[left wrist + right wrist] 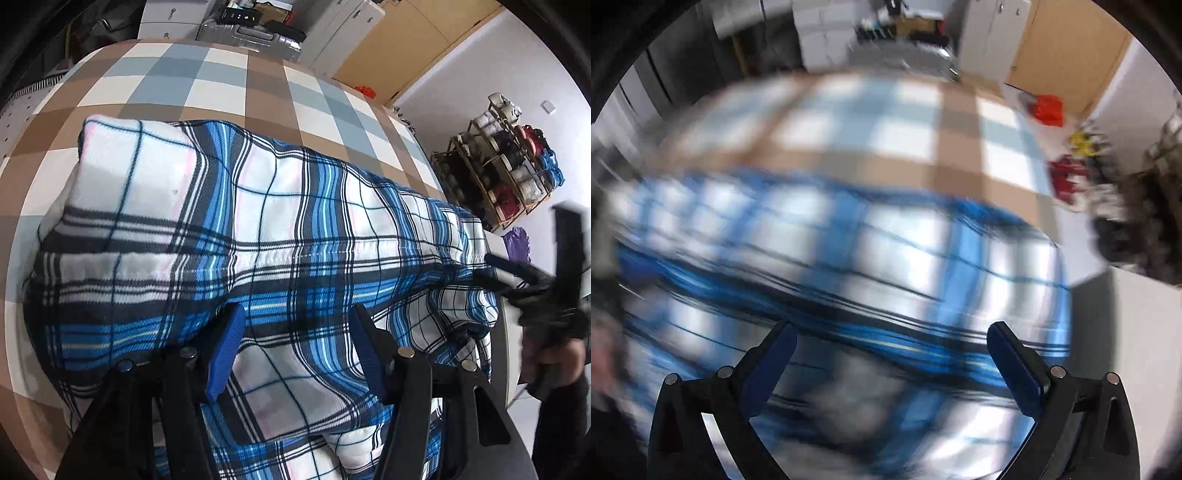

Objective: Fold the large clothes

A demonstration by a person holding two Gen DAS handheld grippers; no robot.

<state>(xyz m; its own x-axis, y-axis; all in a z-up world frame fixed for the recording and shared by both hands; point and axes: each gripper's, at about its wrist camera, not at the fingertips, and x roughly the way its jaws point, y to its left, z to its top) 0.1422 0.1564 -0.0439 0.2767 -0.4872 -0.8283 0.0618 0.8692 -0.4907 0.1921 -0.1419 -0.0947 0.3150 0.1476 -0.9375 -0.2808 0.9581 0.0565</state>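
Observation:
A blue, white and black plaid garment [258, 229] lies in a long folded band across the checked surface [207, 85]. My left gripper [295, 308] points down onto its near edge. The blue pads [226, 350] stand apart with plaid cloth lying between them, and I see no pinch. In the right wrist view the picture is smeared. There my right gripper [892, 325] stands wide open above the same garment [849, 236], with nothing between its fingers. In the left wrist view the right gripper [487, 267] appears at the garment's right end, held by a gloved hand [550, 347].
The brown, white and blue checked cover ends at the right beside a white edge [511, 332]. A wooden rack [498, 177] with spools stands by the wall at the right. A silver case [255, 37] and white cabinets sit behind. A red bag [1049, 109] lies near a wooden door.

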